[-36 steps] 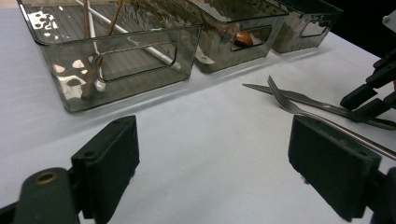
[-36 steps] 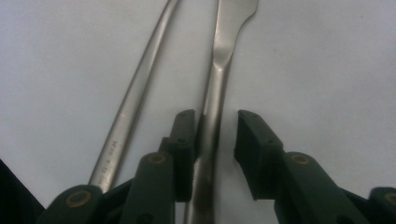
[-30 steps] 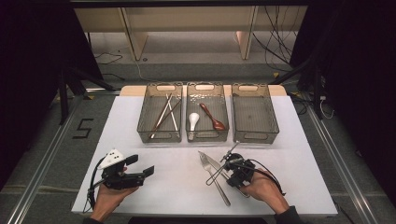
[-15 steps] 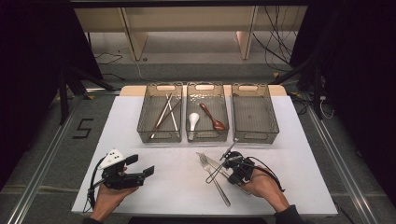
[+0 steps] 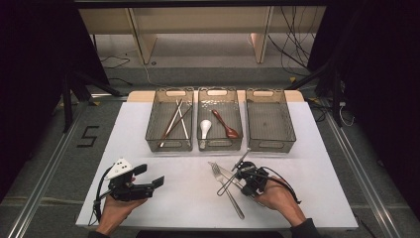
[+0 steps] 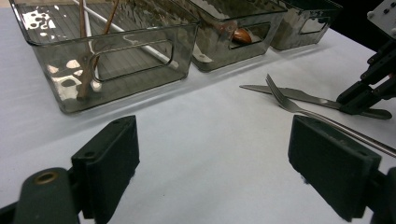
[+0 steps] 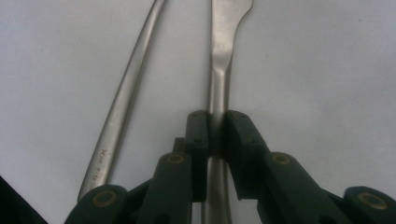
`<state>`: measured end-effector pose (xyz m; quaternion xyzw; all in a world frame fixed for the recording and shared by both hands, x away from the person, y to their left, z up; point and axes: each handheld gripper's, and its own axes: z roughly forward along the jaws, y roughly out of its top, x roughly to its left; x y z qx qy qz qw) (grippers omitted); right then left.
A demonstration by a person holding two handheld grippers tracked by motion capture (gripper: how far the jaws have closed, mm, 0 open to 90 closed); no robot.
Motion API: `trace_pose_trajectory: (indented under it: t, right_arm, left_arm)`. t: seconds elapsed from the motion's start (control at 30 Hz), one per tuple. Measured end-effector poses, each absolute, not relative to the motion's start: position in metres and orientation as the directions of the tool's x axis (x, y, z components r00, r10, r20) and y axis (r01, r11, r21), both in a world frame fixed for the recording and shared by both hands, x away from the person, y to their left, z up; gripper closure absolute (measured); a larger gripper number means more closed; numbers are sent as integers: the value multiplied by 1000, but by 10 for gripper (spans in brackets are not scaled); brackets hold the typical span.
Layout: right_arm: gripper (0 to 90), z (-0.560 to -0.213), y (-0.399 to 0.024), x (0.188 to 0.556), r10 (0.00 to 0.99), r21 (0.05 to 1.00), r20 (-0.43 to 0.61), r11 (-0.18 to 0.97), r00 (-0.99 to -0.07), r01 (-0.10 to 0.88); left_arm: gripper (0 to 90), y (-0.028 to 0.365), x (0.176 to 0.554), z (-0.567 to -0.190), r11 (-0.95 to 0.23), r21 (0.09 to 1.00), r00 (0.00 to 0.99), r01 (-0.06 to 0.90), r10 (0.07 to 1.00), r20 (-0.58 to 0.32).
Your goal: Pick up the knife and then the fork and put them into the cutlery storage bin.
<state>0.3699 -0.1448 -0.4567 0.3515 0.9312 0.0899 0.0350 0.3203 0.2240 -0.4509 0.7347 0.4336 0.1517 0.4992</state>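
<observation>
A steel knife (image 5: 221, 170) and a steel fork (image 5: 229, 195) lie crossed on the white table (image 5: 188, 208), in front of the middle bin. My right gripper (image 5: 238, 176) sits low over them, and its jaws have just closed on the knife. In the right gripper view both pads pinch the knife's handle (image 7: 224, 46), with my right gripper (image 7: 218, 126) beside the fork's handle (image 7: 126, 93). My left gripper (image 5: 150, 180) rests at the front left, open, with nothing between its fingers. My left gripper (image 6: 212, 158) looks toward the fork (image 6: 299, 109) and knife (image 6: 280, 91).
Three clear grey bins stand in a row at the table's far side. The left bin (image 5: 151, 130) holds chopsticks (image 5: 174, 121), the middle bin (image 5: 219, 144) holds a white spoon (image 5: 205, 128) and a brown spoon (image 5: 227, 125), and the right bin (image 5: 270, 144) holds nothing.
My right gripper's jaws have narrowed onto the knife's handle. Both hands have stayed where they were.
</observation>
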Motion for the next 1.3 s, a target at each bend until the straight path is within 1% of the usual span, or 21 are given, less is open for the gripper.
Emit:
trace_pose_trajectory:
  t: [0.2,0.37,0.93,1.3]
  right_arm:
    - [800,-456,-146,370,644,199,-4,751,-765,630]
    - [802,-454,-148,372,639,223,-20,753,-769,619]
    - [802,-423,-162,371,650,361,-8,711,-760,604]
    - [802,-398,-178,382,673,437,5,664,-739,607]
  left_arm:
    - [160,225,320,-451,-123,865,575,486,791,-210]
    - [160,226,320,-450,-123,866,575,485,791,-210]
    - [160,227,320,-450,-114,868,567,482,797,-210]
    - [160,229,321,-450,-108,868,562,485,799,-215]
